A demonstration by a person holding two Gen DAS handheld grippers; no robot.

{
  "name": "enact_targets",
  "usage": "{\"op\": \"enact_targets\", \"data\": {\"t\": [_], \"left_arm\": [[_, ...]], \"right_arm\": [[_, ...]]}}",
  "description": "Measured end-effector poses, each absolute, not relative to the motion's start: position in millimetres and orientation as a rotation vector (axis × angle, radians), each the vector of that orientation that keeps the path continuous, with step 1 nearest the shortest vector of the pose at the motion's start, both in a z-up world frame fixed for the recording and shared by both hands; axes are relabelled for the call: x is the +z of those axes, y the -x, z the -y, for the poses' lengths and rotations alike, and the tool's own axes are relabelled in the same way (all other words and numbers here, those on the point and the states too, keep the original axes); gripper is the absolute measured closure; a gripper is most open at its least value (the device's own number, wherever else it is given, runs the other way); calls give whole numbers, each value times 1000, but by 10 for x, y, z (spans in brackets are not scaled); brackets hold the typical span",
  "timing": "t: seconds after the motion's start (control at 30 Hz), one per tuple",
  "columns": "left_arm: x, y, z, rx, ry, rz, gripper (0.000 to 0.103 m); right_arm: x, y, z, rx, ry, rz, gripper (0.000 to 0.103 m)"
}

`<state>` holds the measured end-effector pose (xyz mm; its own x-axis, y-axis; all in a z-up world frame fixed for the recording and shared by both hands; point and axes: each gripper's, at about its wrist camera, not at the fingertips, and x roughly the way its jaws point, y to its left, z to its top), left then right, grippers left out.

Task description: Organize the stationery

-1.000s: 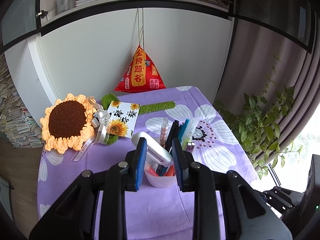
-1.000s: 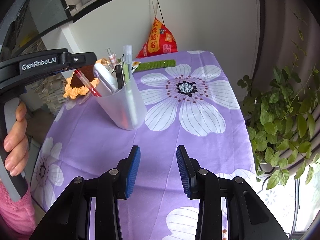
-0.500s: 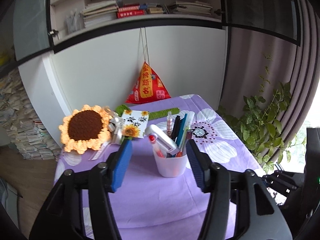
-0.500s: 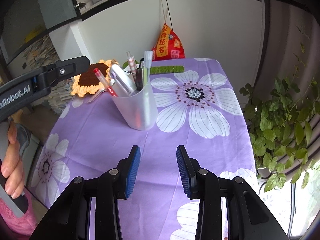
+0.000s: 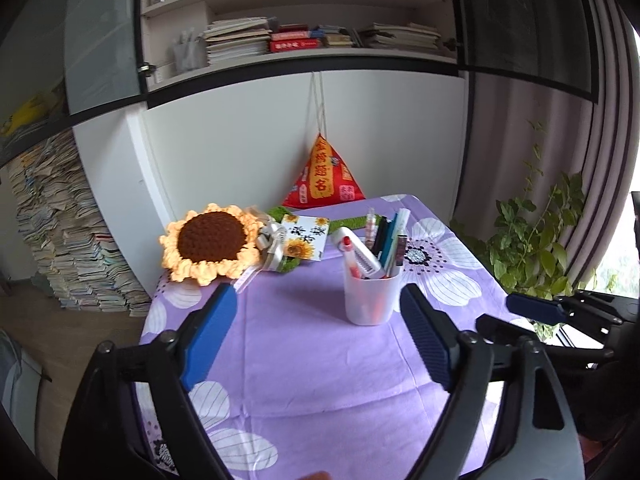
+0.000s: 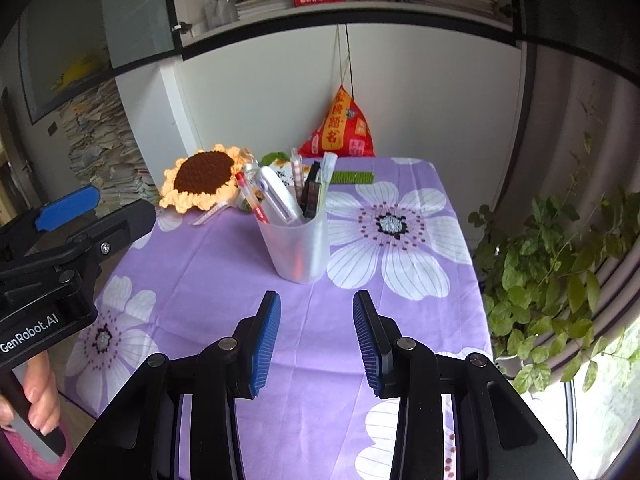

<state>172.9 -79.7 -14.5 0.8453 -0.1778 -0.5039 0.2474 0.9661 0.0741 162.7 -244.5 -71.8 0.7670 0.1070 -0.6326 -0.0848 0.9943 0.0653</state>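
Left gripper point(image 5: 318, 334) tilts downward over the near part of the table point(image 5: 320, 380), jaws spread wide after just opening; nothing between the pads, only bare cloth. The pen cup point(image 5: 372, 298) stands upright beyond the fingertips, apart from both. In the right wrist view the left gripper's body enters from the left edge, a hand point(image 6: 40, 400) wrapped around its grip.

Right gripper point(image 6: 316, 338) also angles down at the cloth, jaws parted to a moderate gap, nothing held. The cup sits ahead of it, well clear.

Cup contents: several pens, a red-capped marker, a white stapler-like tool point(image 6: 278, 196), all leaning, ends above the rim.

Behind the cup: crochet sunflower point(image 5: 210, 242) at the far left corner, a small card point(image 5: 304, 236) beside it, a green strip point(image 6: 352, 177), a red pouch point(image 5: 322, 180) against the wall.

Open cloth lies on all sides of the cup. Right table edge drops off beside a leafy plant point(image 6: 552, 264); left edge overlooks floor and stacked books point(image 5: 68, 240).
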Motion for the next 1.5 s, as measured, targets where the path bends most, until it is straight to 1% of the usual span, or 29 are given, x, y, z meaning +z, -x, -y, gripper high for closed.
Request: {"op": "enact_targets", "data": {"t": [0.07, 0.17, 0.23, 0.47, 0.8, 0.93, 1.0, 1.27, 1.33, 1.47, 1.5], "left_arm": [[-118, -1658, 744, -208, -134, -503, 12], [-82, -1560, 676, -199, -120, -491, 11], [-63, -1496, 640, -201, -110, -490, 10], [-23, -1212, 619, -226, -127, -469, 7], [-15, -938, 600, -243, -137, -466, 7], [-31, -879, 558, -235, -125, -477, 6], [-43, -859, 530, -229, -116, -483, 6], [78, -709, 455, -207, -111, -441, 6], [158, -666, 433, -202, -108, -420, 6], [348, -578, 403, -182, -97, -383, 3], [388, -559, 404, -174, -98, -379, 3]], "right_arm": [[-657, -1557, 2427, 102, -33, -673, 65], [-573, -1440, 2386, 101, -24, -647, 65], [-517, -1362, 2351, 99, -17, -632, 61], [-366, -1095, 2249, 103, 4, -580, 60], [-268, -770, 2167, 97, 15, -543, 59], [-229, -669, 2181, 83, -4, -527, 46], [-212, -619, 2191, 86, -14, -515, 44], [-121, -500, 2125, 68, 4, -485, 42], [-60, -469, 2117, 64, 3, -473, 35], [128, -386, 2116, 37, -8, -438, 26], [165, -369, 2118, 29, -12, -438, 23]]}}
